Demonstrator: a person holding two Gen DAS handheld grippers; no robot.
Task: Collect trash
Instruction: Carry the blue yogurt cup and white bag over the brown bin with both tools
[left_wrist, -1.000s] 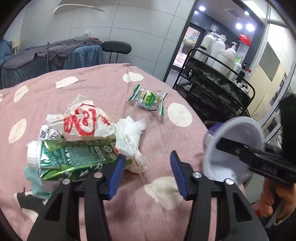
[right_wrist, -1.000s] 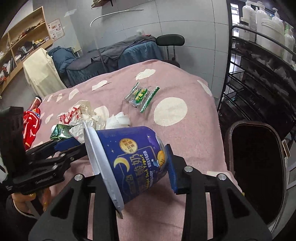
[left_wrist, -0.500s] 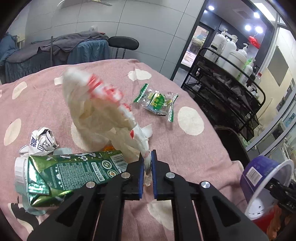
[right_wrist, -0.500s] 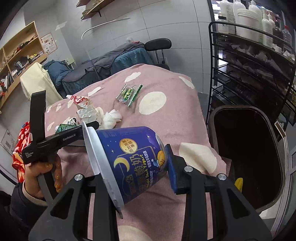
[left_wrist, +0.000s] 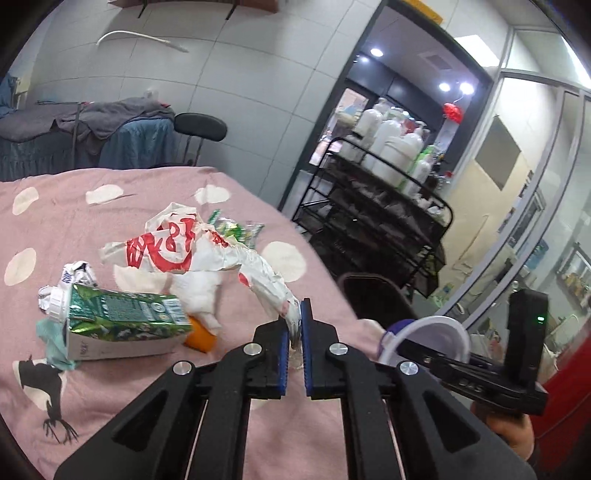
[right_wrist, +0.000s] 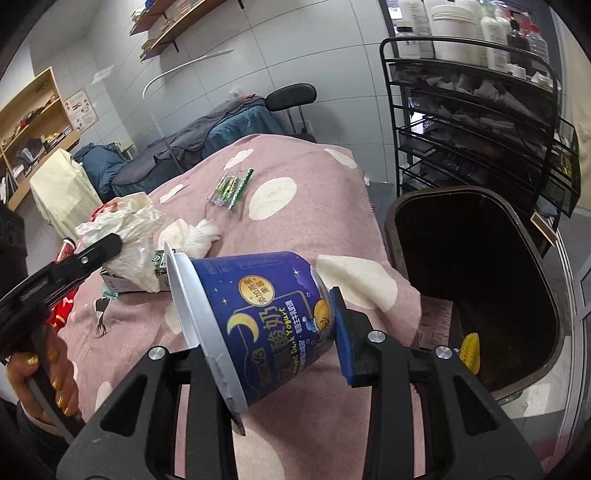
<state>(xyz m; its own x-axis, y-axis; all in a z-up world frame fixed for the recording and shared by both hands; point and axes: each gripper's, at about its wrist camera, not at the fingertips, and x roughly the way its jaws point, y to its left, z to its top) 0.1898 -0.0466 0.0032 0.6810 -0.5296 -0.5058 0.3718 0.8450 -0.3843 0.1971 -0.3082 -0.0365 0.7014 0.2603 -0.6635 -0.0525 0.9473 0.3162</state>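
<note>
While the left tool (left_wrist: 293, 325) has its blue pads pinched almost fully together on one corner of the crumpled white plastic bag with red print (left_wrist: 177, 247), the rest of that bag drapes back over the pink dotted blanket (left_wrist: 110, 398) covering the bench. Landmark: the green foil-printed drink carton with white screw cap (left_wrist: 122, 325), lying on its side on the blanket. Bag body sits just behind the carton; crumpled white tissue (left_wrist: 201, 290) touches the carton's far right end; small orange piece (left_wrist: 199, 338) pokes out at its near right corner; balled silver-white wrapper (left_wrist: 75, 275) just behind its cap end; clear green-striped snack packets (right_wrist: 229, 188) well beyond the carton, alone on the blanket. Right tool (right_wrist: 273, 325) is partly open, pads clamped across a dark blue paper yogurt cup with white rim (right_wrist: 258, 317), cup tipped on its side, mouth facing left, held off the blanket to the right of the carton. Dark brown open-top trash bin (right_wrist: 517, 387) stands farther right, off the bench edge, a yellow item (right_wrist: 469, 350) inside. Black wire rack (right_wrist: 476, 122) with white bottles behind the bin.
</note>
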